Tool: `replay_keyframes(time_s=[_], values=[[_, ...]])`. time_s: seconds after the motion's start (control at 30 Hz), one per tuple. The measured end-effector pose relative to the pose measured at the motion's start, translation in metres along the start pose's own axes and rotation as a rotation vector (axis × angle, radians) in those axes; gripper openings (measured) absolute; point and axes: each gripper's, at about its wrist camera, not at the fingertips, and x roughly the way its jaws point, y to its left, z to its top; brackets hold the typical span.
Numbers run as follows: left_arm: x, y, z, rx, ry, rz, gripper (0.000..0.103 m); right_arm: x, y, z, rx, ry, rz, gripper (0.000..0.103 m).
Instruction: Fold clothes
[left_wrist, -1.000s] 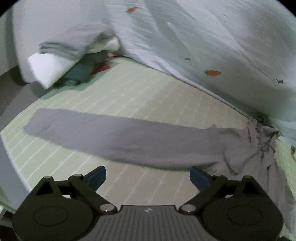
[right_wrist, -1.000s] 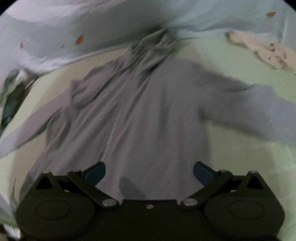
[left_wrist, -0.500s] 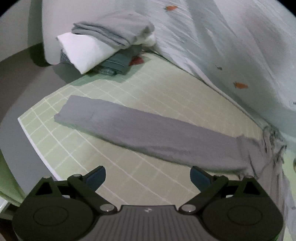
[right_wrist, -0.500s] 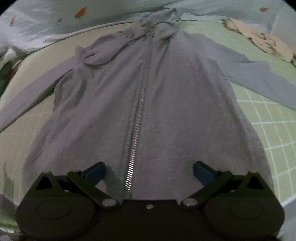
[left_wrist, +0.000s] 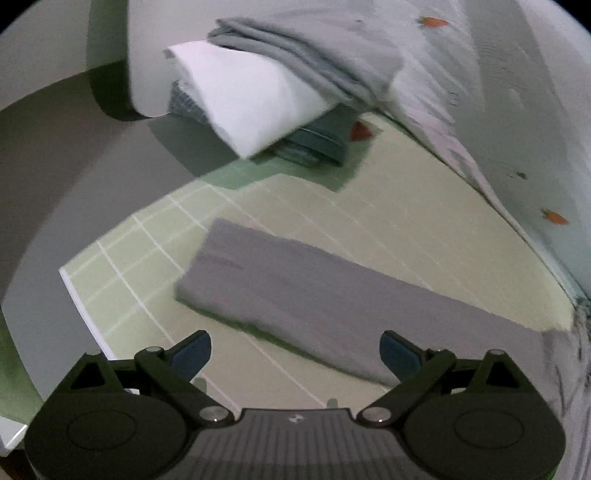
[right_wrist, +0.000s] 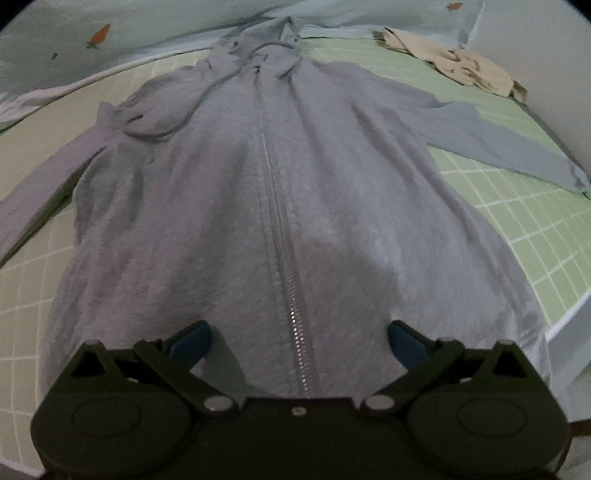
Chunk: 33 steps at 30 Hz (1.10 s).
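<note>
Grey zip hoodie (right_wrist: 288, 206) lies spread flat, front up, on a bed w/ a green grid-pattern sheet (right_wrist: 517, 229). In the right wrist view the right gripper (right_wrist: 298, 341) sits just above the hem end, jaws wide apart, nothing between them; blue fingertips (right_wrist: 190, 341) either side of the zipper (right_wrist: 291, 295), which runs straight ahead from the gripper toward the hood (right_wrist: 258, 55) at the far end. Can't tell if the tips touch the fabric. Gripper's shadow falls on the cloth just ahead & slightly right of centre. One sleeve stretches out far right of the gripper, the other far left. Hood is bunched, drawstring looped ahead-left. Beyond the hood, a pale quilt w/ carrot print (right_wrist: 99, 35). Ahead-right, well apart from the hoodie, a crumpled beige garment (right_wrist: 454, 62) near the bed edge.

Left wrist view: left gripper (left_wrist: 295, 349) also wide open, empty, hovering over the sheet (left_wrist: 369, 214). The hoodie's left sleeve (left_wrist: 314, 295) lies flat just ahead of it, running diagonally from ahead-left (cuff end) to the right, where it meets the rumpled shoulder at frame edge. The right fingertip is just beside or over the sleeve's near edge; contact unclear, view is blurred. Far ahead, at the bed corner, a stack of folded clothes (left_wrist: 280, 85): grey on top, white below, dark items underneath. The same quilt (left_wrist: 517, 110) rises along the right.
</note>
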Motion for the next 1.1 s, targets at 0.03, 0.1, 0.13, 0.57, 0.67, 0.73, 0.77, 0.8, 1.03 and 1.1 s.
replay_keyframes(time_s=[0.03,0.1,0.13,0.57,0.67,0.73,0.77,0.8,1.03,1.1], values=[[0.004,0.005,0.004,-0.007,0.002,0.006,0.097,0.0,0.001,-0.001,0.008,0.001,-0.009,0.103],[0.012,0.014,0.011,-0.019,0.012,0.022,0.097,-0.001,0.003,-0.001,0.022,0.006,-0.024,0.103],[0.018,0.018,0.014,-0.023,0.022,0.036,0.097,0.0,0.005,0.0,0.025,0.009,-0.03,0.103],[0.067,0.026,0.031,-0.01,0.092,0.11,0.098,0.004,0.015,0.006,0.064,0.049,-0.091,0.103],[0.072,0.019,0.031,0.05,0.088,0.141,0.099,0.003,0.015,0.005,0.069,0.047,-0.1,0.103],[0.075,0.013,0.029,0.095,0.091,0.157,0.099,0.003,0.015,0.004,0.078,0.047,-0.105,0.103],[0.075,0.011,0.028,0.113,0.092,0.163,0.099,0.003,0.016,0.004,0.085,0.048,-0.109,0.103],[0.076,0.009,0.027,0.13,0.093,0.169,0.099,0.003,0.016,0.004,0.089,0.049,-0.114,0.103],[0.079,0.001,0.023,0.193,0.1,0.171,0.098,0.001,0.017,0.001,0.109,0.04,-0.135,0.103],[0.079,0.0,0.022,0.201,0.105,0.173,0.097,0.001,0.017,0.001,0.11,0.039,-0.138,0.103]])
